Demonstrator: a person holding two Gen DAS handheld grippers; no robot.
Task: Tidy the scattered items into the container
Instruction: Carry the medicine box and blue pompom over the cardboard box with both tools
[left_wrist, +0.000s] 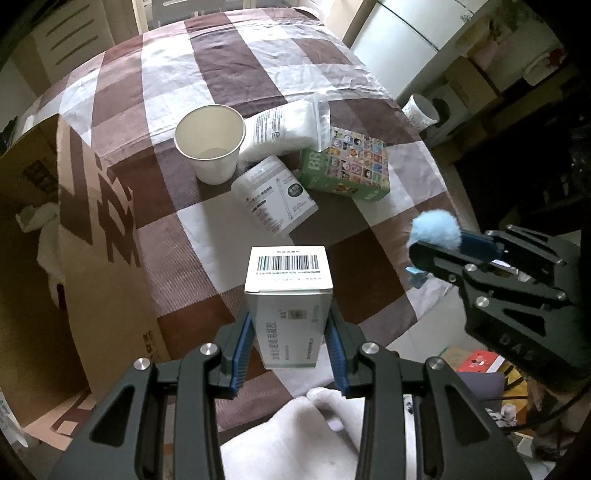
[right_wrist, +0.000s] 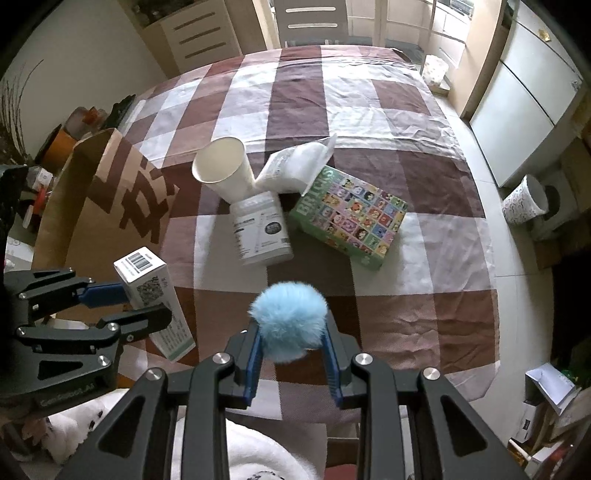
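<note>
Checkered tablecloth (right_wrist: 332, 110); grippers gripping box (left_wrist: 288, 295), pompom (right_wrist: 290, 319).

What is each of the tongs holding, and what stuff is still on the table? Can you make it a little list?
left tongs: shut on the white barcode box, lifted off the table
right tongs: shut on the fluffy blue pompom
container: cardboard box, open, at the table's left side
still on the checked tablecloth: paper cup, zip bag of white pads, white cotton-swab tub lying on its side, green BRICKS box
arrangement: those four sit bunched together mid-table
</note>
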